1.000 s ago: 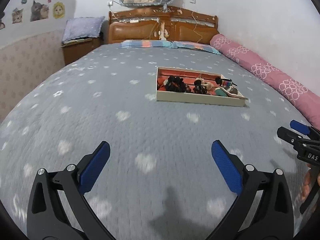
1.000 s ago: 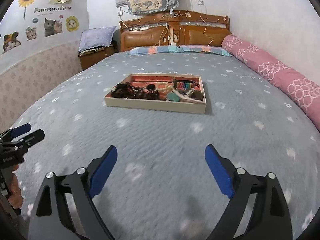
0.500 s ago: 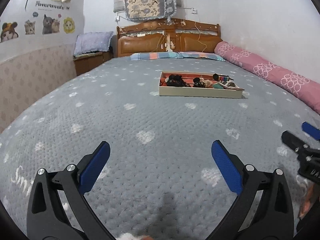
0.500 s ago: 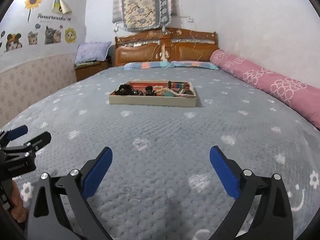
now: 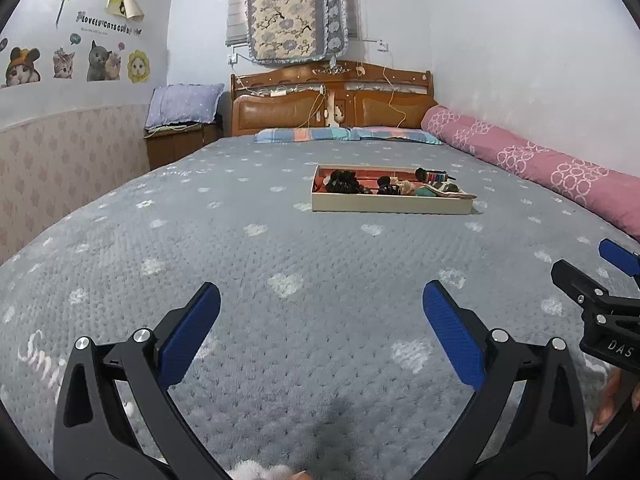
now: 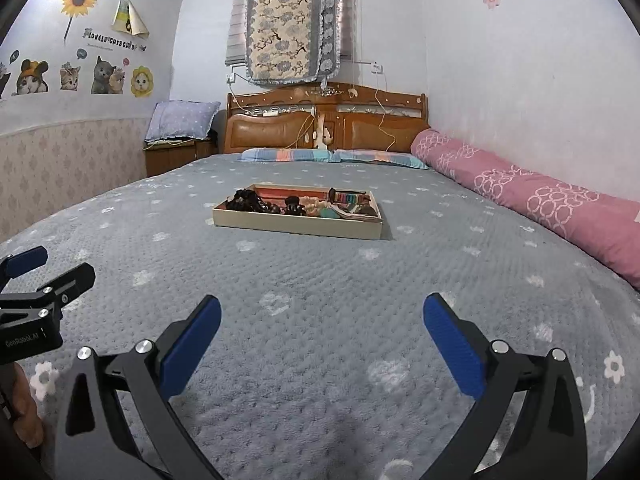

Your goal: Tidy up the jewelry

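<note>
Right gripper (image 6: pixel 322 326) low over the grey bedspread (image 6: pixel 320 280), blue pads (image 6: pixel 454 346) spread wide, nothing between them. Shallow cream tray (image 6: pixel 298 226) sits mid-bed well ahead, slightly left of centre, holding a jumble: dark hair clips (image 6: pixel 252 203) on its left side, a multicoloured piece (image 6: pixel 347 199) and a teal item (image 6: pixel 329 213) toward the right; finer detail too small to tell. Left gripper (image 6: pixel 44 268) pokes in at the left edge with its fingers parted, pink bolster (image 6: pixel 532 196) along the right wall, wooden headboard (image 6: pixel 324 120) behind the striped pillows (image 6: pixel 332 156).
</note>
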The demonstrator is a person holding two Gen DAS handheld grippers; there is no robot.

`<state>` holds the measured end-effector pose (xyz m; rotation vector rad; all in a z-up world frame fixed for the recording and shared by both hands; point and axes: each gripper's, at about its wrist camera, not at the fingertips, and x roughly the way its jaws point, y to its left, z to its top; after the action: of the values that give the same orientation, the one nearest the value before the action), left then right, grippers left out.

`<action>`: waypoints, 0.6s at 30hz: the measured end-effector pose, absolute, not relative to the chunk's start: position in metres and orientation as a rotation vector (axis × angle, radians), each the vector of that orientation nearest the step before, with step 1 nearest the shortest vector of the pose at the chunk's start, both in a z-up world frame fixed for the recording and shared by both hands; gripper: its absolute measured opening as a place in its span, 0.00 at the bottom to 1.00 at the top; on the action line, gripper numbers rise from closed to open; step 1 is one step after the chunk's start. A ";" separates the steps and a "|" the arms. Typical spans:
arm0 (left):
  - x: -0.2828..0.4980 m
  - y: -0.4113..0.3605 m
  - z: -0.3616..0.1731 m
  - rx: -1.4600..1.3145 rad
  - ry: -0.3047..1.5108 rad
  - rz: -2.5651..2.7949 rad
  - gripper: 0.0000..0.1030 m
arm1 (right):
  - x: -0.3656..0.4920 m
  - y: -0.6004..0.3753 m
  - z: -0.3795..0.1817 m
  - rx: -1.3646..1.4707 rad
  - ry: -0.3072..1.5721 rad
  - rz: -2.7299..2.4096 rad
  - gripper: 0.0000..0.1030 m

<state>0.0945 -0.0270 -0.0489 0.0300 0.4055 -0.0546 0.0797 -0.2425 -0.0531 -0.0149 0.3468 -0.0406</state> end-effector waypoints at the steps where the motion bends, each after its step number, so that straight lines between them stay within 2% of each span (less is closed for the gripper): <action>1: 0.093 -0.027 -0.049 0.030 0.401 -0.055 0.95 | 0.079 -0.243 -0.053 -0.015 0.345 -0.040 0.96; 18: 0.090 -0.033 -0.047 0.060 0.384 -0.066 0.95 | 0.077 -0.243 -0.054 -0.003 0.343 -0.036 0.96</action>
<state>0.0900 -0.0334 -0.0473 0.0597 0.3839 -0.0660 0.0769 -0.2431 -0.0542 -0.0027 0.3432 -0.0360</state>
